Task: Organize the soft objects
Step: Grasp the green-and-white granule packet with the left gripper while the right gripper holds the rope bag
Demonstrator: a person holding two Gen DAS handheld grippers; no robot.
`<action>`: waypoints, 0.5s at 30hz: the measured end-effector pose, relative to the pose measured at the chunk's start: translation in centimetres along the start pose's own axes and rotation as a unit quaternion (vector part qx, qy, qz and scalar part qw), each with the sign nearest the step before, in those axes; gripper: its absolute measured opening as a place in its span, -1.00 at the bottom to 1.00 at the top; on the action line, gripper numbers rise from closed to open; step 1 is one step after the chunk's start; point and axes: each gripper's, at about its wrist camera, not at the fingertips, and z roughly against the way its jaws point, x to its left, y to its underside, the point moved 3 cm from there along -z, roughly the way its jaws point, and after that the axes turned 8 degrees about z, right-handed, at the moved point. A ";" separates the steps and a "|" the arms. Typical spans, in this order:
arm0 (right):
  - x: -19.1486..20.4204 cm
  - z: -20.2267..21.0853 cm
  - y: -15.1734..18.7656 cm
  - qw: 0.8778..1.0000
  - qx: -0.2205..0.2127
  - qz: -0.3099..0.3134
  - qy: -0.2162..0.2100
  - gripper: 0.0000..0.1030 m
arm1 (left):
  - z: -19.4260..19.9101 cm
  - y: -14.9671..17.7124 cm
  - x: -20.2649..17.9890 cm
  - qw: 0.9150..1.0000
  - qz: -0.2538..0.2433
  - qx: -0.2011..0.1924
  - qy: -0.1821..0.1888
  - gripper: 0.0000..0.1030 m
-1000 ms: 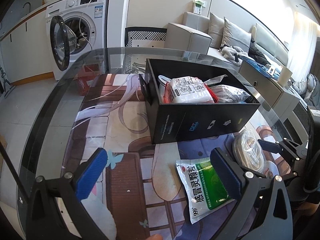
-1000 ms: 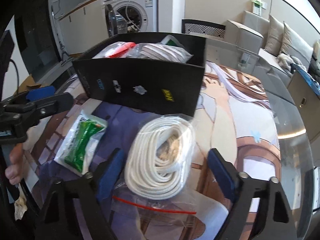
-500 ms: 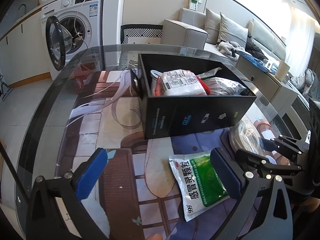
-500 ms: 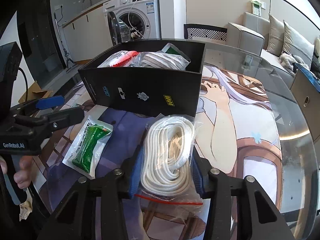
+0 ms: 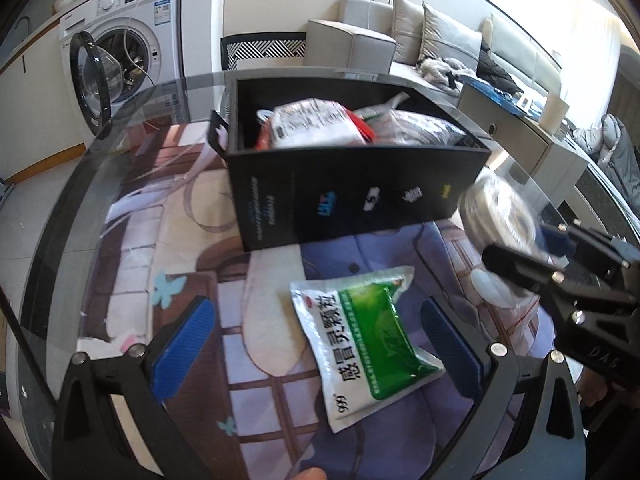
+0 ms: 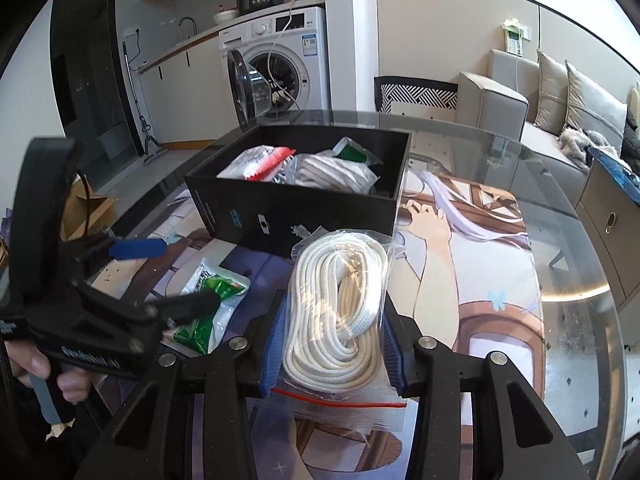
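Observation:
My right gripper (image 6: 334, 344) is shut on a clear zip bag of coiled white rope (image 6: 340, 292), held off the mat in front of the black box (image 6: 296, 216). The left wrist view shows the same bag (image 5: 496, 212), blurred, at the box's right corner. A green and white medicine packet (image 5: 368, 332) lies flat on the mat. My left gripper (image 5: 314, 320) is open just above it, one blue pad on each side, not touching. The black box (image 5: 352, 196) holds several soft packets.
A round glass table (image 5: 64, 216) carries a printed mat (image 6: 480, 280). Beyond it stand a washing machine (image 6: 280, 64) with its door open, a patterned chair (image 6: 416, 94) and a grey sofa (image 6: 520, 100). A person's hand (image 6: 36, 364) grips the left tool.
My right gripper closed on the rope bag and lifted it a little. My left gripper moved to the right and now straddles the green packet.

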 end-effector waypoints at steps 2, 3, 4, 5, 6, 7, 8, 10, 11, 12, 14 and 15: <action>0.0 0.2 0.0 1.000 -0.002 0.001 0.001 -0.18 | -0.2 0.2 -0.3 1.000 -0.001 0.004 -0.004 1.00; 0.0 0.2 0.0 1.000 -0.002 0.001 0.002 -0.18 | -0.3 0.3 -0.5 1.000 -0.001 0.007 -0.004 1.00; -0.1 0.2 0.0 1.000 -0.002 0.001 0.002 -0.18 | -0.5 0.5 -0.6 1.000 -0.002 0.009 -0.004 1.00; -0.1 0.2 0.0 1.000 -0.003 0.001 0.002 -0.18 | -0.6 0.5 -0.8 1.000 -0.003 0.011 -0.007 1.00; -0.1 0.3 0.0 1.000 -0.003 0.001 0.003 -0.18 | -0.7 0.6 -0.8 1.000 -0.004 0.012 -0.011 1.00; -0.1 0.3 0.0 1.000 -0.003 0.001 0.003 -0.18 | -0.9 0.9 -1.0 1.000 -0.006 0.014 -0.017 1.00; -0.1 0.3 0.0 1.000 -0.003 0.001 0.003 -0.18 | -1.0 1.0 -1.0 1.000 -0.007 0.016 -0.021 1.00; -0.1 0.4 0.0 1.000 -0.004 0.002 0.005 -0.18 | -1.1 1.0 -1.3 0.999 -0.012 0.016 -0.036 1.00; -0.2 0.4 0.0 1.000 -0.004 0.002 0.005 -0.18 | -1.1 1.0 -1.4 0.999 -0.014 0.016 -0.038 1.00; -0.3 0.4 0.0 1.000 -0.004 0.002 0.005 -0.18 | -1.2 1.0 -1.4 0.999 -0.015 0.018 -0.042 1.00; -0.4 0.4 0.0 1.000 -0.005 0.001 0.006 -0.18 | -1.2 1.1 -1.2 0.998 -0.020 0.019 -0.051 1.00; -0.4 0.4 0.0 1.000 -0.005 0.001 0.006 -0.18 | -1.2 1.1 -1.3 0.998 -0.021 0.019 -0.051 1.00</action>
